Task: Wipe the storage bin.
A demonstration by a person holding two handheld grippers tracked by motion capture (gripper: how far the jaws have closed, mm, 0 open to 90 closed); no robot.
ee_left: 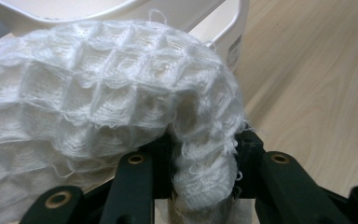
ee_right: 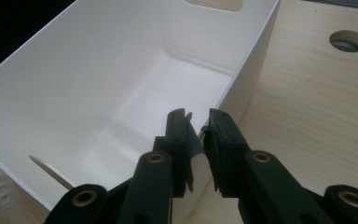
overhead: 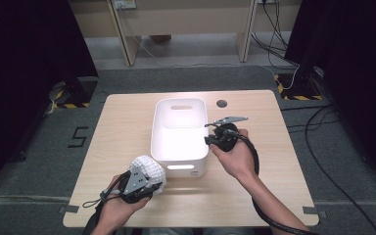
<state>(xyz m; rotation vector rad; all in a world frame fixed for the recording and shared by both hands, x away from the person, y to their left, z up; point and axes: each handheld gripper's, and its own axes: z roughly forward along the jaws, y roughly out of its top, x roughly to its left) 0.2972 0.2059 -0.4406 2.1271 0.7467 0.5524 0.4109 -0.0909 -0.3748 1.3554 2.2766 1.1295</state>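
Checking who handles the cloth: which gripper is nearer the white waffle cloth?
Left. The left gripper is clamped on the cloth; the right gripper sits at the white bin rim.

White waffle-weave cloth (overhead: 149, 169), bunched into a rounded, soft mass with frayed threads at its edges, at the near left corner of the bin; in the left gripper view a gathered fold of it (ee_left: 205, 172) sits pinched between two black jaws. White plastic bin (overhead: 179, 147), rectangular with rounded corners and a slot handle in each end wall, upright and empty at mid-worktop, its right wall straddled by two jaws.
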